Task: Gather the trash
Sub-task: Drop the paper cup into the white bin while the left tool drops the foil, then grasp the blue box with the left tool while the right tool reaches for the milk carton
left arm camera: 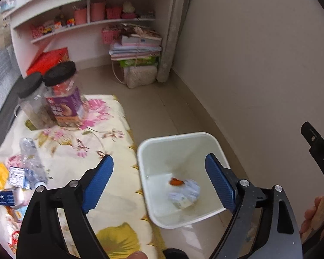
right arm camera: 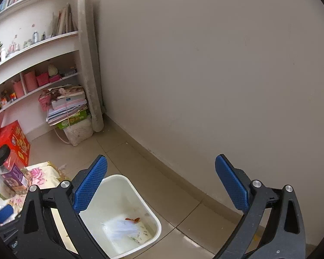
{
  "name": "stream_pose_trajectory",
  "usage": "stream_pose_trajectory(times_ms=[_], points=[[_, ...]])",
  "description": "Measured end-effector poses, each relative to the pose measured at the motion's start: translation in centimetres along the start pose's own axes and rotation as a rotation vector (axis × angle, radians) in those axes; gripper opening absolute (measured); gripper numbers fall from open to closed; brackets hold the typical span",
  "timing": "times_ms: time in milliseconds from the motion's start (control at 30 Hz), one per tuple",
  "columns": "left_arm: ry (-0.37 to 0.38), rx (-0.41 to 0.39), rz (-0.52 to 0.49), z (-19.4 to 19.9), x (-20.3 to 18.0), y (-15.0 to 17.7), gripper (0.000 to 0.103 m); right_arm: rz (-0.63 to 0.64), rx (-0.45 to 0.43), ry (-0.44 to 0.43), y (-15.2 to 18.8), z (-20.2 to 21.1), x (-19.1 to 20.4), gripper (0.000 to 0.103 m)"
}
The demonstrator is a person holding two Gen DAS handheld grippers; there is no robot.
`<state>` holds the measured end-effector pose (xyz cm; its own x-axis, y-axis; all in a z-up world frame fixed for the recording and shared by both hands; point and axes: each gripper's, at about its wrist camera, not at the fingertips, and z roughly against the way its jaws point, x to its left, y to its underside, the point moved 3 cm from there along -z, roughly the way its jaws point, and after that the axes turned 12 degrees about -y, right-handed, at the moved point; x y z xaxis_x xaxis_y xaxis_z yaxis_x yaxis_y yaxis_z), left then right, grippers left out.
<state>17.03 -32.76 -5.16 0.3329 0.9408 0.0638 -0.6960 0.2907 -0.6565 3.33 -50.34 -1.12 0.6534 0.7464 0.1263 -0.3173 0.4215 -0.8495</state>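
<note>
A white square bin stands on the floor beside a floral cloth. Crumpled wrappers with an orange scrap lie inside it; the bin and the wrappers also show in the right wrist view. My left gripper is open and empty above the bin's left rim. My right gripper is open and empty above the bin's right side. A crushed clear bottle and several wrappers and small cartons lie on the cloth at the left.
Two black-lidded jars stand on the cloth's far end. A red box, a stack of papers and white shelves are behind. A plain wall runs along the right. A grey sofa is at the left.
</note>
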Motion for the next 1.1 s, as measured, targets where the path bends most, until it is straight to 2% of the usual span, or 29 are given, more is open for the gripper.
stream_pose_trajectory(times_ms=[167,367,533,867,1100], points=[[-0.067,-0.061,0.016,1.4,2.4,-0.2,0.088,0.042,-0.022,-0.015,0.6,1.2,2.5,0.096],[-0.163,-0.126,0.072,2.9,6.4,-0.2,0.092,0.115,-0.017,-0.063,1.8,1.9,7.2,0.096],[-0.233,-0.133,0.120,3.2,10.8,0.7,0.093,0.178,-0.010,-0.097,2.9,1.9,11.4,0.096],[-0.348,-0.078,0.168,2.4,19.0,3.0,0.093,0.276,0.075,-0.225,6.4,1.6,20.5,0.096],[-0.464,0.063,0.177,-0.3,25.6,5.5,0.093,0.343,0.146,-0.319,9.5,1.6,26.3,0.096]])
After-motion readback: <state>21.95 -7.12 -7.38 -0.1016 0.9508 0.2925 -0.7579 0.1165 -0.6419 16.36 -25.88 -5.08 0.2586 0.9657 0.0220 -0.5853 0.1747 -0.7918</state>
